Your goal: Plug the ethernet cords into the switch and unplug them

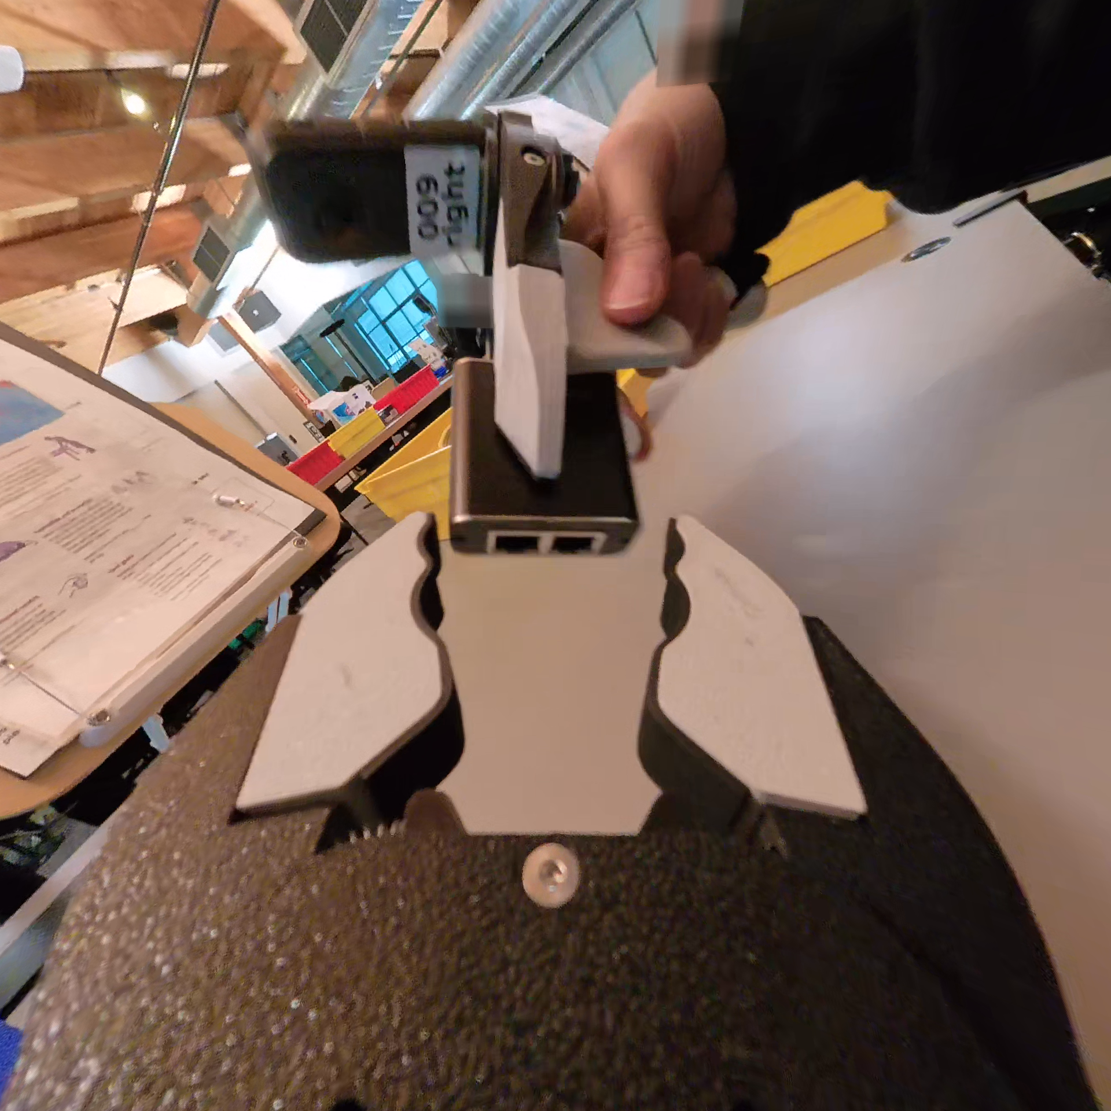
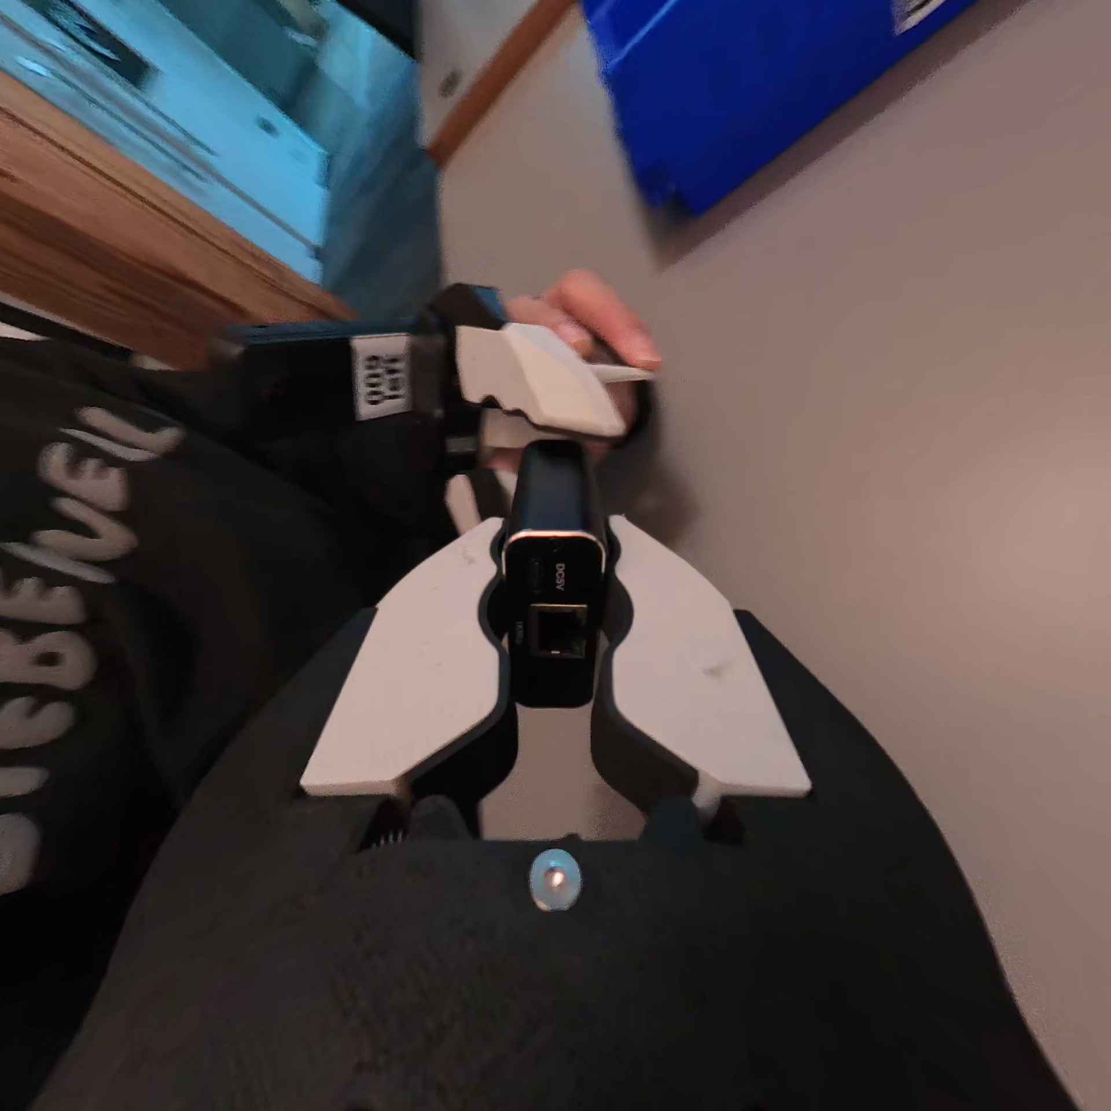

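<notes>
My left tool (image 1: 553,586) is showing two pale grey fingers (image 1: 355,673) with wavy inner edges and dark backing, sitting on a black, speckled, grainy body with one silver screw (image 1: 550,873) at its middle. My right tool (image 2: 556,586) is looking the same: pale grey fingers (image 2: 421,673), a smooth black body, a silver screw (image 2: 554,881). Each tool's black housing is carrying a white sticker (image 1: 442,198). I am wearing a black top (image 2: 120,541) with pale lettering and a black sleeve (image 1: 902,90).

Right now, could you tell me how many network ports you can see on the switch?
3: two side by side on the switch end facing the left gripper, one on the opposite end; other faces are hidden.
</notes>
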`<state>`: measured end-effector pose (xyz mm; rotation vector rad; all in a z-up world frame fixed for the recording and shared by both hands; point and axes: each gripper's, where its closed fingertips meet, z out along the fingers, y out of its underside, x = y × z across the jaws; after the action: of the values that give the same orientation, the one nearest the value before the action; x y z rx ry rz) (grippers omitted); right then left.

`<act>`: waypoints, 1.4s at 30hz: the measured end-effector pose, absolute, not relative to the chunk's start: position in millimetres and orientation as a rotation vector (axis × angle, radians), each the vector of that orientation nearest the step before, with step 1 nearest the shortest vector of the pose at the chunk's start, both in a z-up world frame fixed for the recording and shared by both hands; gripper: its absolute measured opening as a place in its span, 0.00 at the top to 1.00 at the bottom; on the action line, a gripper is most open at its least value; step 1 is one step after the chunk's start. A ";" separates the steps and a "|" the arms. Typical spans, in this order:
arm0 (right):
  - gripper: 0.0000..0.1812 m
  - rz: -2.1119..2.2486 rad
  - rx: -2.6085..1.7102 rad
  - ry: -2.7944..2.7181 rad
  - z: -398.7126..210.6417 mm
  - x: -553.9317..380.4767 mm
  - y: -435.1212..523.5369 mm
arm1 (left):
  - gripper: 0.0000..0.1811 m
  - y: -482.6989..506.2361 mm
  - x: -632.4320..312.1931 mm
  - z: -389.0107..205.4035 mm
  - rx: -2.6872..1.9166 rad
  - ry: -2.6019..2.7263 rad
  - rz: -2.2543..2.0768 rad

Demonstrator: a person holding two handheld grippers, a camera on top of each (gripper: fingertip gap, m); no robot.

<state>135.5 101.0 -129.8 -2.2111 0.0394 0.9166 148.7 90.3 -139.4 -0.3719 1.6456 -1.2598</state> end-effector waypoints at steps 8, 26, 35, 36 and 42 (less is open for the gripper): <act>0.85 -0.597 -2.646 0.184 -86.6 425.0 41.7 | 0.58 100.0 153.3 -132.9 -0.507 1.601 -1.381; 0.81 -0.837 -3.148 -0.125 -173.0 578.2 38.8 | 0.59 107.0 156.4 -138.4 -0.605 1.614 -1.417; 0.64 -0.966 -2.831 0.023 -128.6 557.5 22.9 | 0.60 110.8 159.7 -144.4 -0.610 1.619 -1.342; 0.63 -0.975 -2.756 0.066 -119.2 545.1 15.6 | 0.60 111.9 160.8 -146.2 -0.619 1.624 -1.329; 0.61 -0.727 -2.358 0.328 -120.0 419.1 -56.2 | 0.61 120.5 186.3 -157.6 -0.819 1.626 -1.210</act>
<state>419.1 -56.2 -120.0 -2.3580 0.3280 -0.7273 186.3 120.5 -157.6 -0.8193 1.6258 -1.2105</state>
